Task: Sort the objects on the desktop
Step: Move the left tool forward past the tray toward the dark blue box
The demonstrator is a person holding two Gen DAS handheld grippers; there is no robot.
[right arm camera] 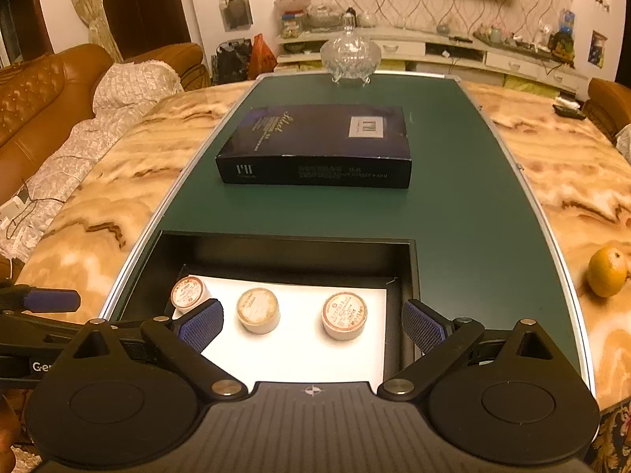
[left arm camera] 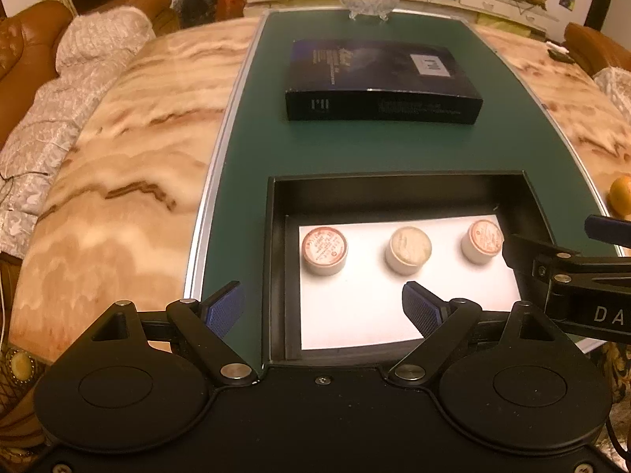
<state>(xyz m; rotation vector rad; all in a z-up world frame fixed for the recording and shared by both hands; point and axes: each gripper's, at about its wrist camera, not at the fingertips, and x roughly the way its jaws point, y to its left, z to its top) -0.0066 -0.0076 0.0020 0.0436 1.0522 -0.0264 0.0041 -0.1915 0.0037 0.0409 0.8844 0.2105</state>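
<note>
Inside the black tray (right arm camera: pixel 408 276), on its white liner, three small round jars stand in a row — the left jar (right arm camera: pixel 189 293), the middle jar (right arm camera: pixel 258 309) and the right jar (right arm camera: pixel 344 315), well apart from one another. The left gripper (left arm camera: pixel 321 309) hangs over the tray's near left corner, spread wide and holding nothing. The right gripper (right arm camera: pixel 311 325) sits just short of the middle and right jars — equally wide, equally empty.

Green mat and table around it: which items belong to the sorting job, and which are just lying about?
Job items:
- three small round containers in the open black box
- dark box lid on the green mat
- left gripper and right gripper, jaws open

Lying about:
- orange
- glass lidded dish
- remote
</note>
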